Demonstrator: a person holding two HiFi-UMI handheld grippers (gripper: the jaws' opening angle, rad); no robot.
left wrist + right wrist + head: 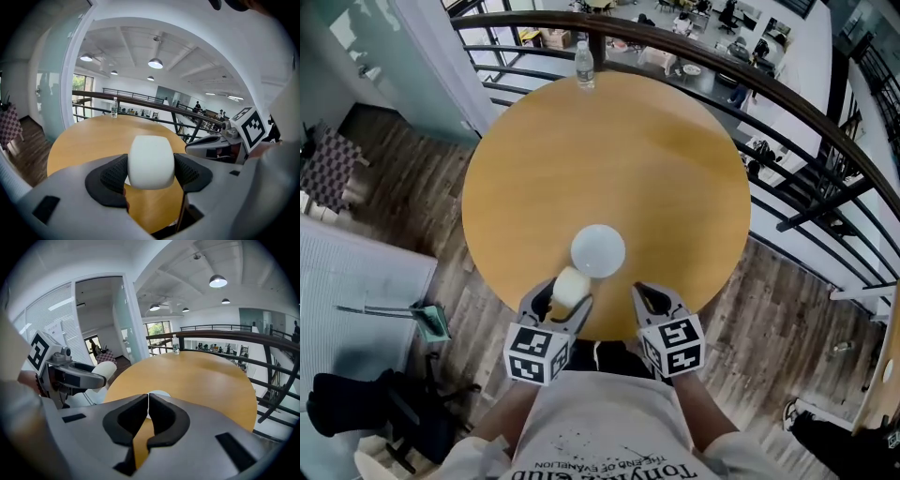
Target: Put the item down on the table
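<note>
1. The left gripper (pixel 562 301) pinched the white item (pixel 570 284) between its two dark pads, one on each flank. In the left gripper view the rounded block filled the gap between the jaws.
2. The item sat over the near edge of the round table (pixel 609 159), and wood showed beneath it through the jaws. It seemed to be held slightly above the surface, though contact could not be ruled out.
3. Its free end stuck out past the jaw tips toward the far side, so the table lay below and ahead of the gripper. The set-down looked like a plain lowering.
4. A white disc (pixel 598 250) lay on the table just beyond the item, to the far right of it. Whether the two touched could not be told, and bare wood lay to the item's left.
5. The right gripper (pixel 648 297) hung over the near edge just right of the item, with its jaws pressed together on nothing.
6. A water bottle (pixel 585 66) stood at the far rim, well apart.
</note>
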